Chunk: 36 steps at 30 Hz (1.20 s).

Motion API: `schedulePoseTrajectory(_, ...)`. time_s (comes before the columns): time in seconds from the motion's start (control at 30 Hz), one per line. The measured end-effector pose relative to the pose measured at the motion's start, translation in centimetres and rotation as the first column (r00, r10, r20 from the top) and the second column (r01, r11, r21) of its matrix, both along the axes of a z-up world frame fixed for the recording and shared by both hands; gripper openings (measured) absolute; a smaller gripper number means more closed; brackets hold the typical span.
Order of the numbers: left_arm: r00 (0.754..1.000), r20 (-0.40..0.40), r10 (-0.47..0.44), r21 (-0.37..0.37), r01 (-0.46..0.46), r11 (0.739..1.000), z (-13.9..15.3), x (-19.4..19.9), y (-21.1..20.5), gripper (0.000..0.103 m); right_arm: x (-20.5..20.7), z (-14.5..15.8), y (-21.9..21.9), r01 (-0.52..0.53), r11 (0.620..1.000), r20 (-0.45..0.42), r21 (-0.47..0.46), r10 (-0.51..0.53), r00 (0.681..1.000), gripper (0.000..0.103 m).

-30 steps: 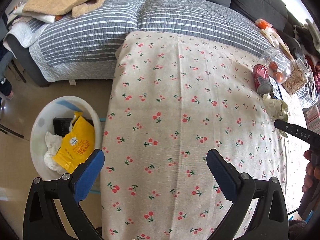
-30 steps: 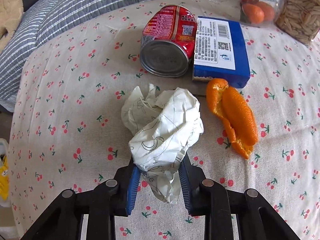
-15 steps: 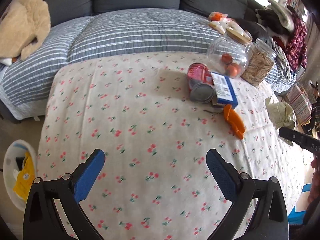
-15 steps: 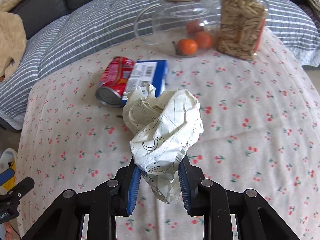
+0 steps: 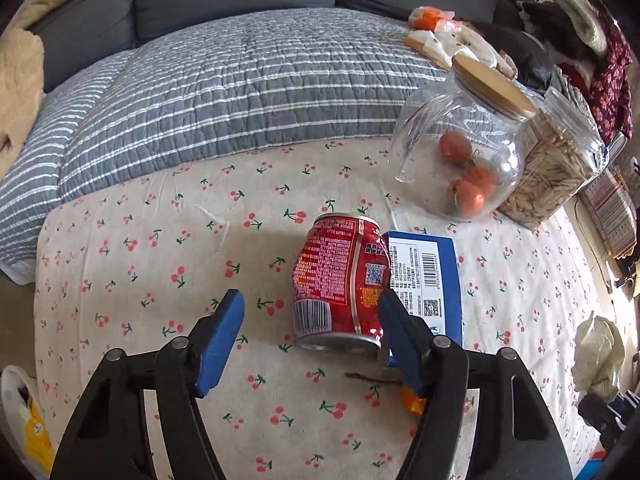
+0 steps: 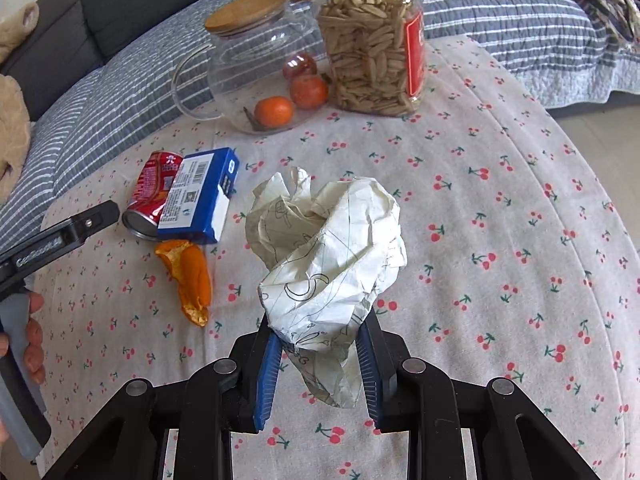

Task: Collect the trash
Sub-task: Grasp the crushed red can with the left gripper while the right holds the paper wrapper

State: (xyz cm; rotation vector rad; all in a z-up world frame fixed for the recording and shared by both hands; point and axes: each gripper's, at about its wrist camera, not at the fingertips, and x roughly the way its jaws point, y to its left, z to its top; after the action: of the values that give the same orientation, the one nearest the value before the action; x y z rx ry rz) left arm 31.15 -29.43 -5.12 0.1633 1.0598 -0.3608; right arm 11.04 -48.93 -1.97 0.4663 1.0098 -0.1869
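Left gripper closing around red can, pads not yet pressing; right gripper clamps crumpled paper; next: squeeze, lift

The orange peel is mostly hidden behind the left claw's right finger; only a scrap shows. The near end of the blue box is covered too. The white bin is cut by the left edge. The crumpled paper hides the bench cloth behind it.
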Motion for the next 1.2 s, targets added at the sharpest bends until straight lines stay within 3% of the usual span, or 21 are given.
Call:
schedulePoseTrajectory(0.23, 0.995, -0.097, -0.010, 0.033, 0.013, 0.999, -3.1, 2.1, -2.3, 0.066, 0.3, -1.0, -1.8, 0.015, 1.000, -0.019, 0.022, -0.015, 1.000, 0.031)
schedulePoseTrajectory(0.3, 0.994, -0.110, -0.012, 0.040, 0.017, 0.999, -3.8, 2.3, -2.7, 0.061, 0.4, -1.1, -2.0, 0.023, 0.999, -0.022, 0.028, -0.022, 1.000, 0.031)
schedulePoseTrajectory(0.33, 0.993, -0.116, -0.015, 0.028, 0.018, 0.999, -4.1, 2.3, -2.7, 0.051, 0.4, -1.2, -2.2, 0.025, 0.999, -0.023, 0.032, -0.024, 0.999, 0.031)
schedulePoseTrajectory(0.37, 0.993, -0.116, -0.012, 0.018, 0.014, 1.000, -4.2, 2.3, -2.6, 0.048, 0.5, -1.2, -2.3, 0.028, 0.999, -0.024, 0.035, -0.027, 0.999, 0.031)
schedulePoseTrajectory(0.5, 0.995, -0.093, -0.030, -0.013, 0.029, 1.000, -4.0, 1.5, -1.8, 0.045, 0.9, -1.3, -2.3, 0.026, 0.999, -0.025, 0.038, -0.025, 0.999, 0.031)
schedulePoseTrajectory(0.87, 0.996, -0.059, -0.073, -0.052, 0.070, 0.996, -1.7, -4.5, 5.4, 0.041, 1.9, -0.2, 0.3, -0.016, 1.000, -0.010, 0.021, 0.016, 1.000, 0.031)
schedulePoseTrajectory(1.2, 0.999, -0.045, -0.017, -0.077, 0.013, 0.997, 1.0, -9.7, 14.4, 0.041, 2.7, 1.3, 5.9, -0.114, 0.993, 0.011, -0.018, 0.114, 0.993, 0.031)
